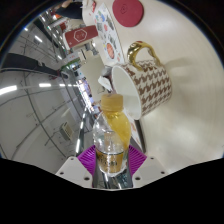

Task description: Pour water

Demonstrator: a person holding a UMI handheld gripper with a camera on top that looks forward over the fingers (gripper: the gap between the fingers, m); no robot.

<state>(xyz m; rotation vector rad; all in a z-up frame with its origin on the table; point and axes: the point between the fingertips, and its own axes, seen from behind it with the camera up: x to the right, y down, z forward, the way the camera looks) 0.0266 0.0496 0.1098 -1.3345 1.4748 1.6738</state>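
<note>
My gripper [111,160] is shut on a clear plastic bottle [111,133] holding yellow liquid, with the purple pads [91,159] pressed on its lower part from both sides. The view is rolled, so the bottle is tipped, and its mouth points at a houndstooth mug [150,83] with a gold handle [141,49]. The bottle's top sits right at the mug's white rim [121,84]. The mug rests on a pale table [170,30]. No stream of liquid shows between bottle and mug.
Beyond the mug lie a round red-and-white object [128,11], a red box [84,35] and a small printed card [108,45]. To the other side, ceiling lights [40,85] of a large room fill the view.
</note>
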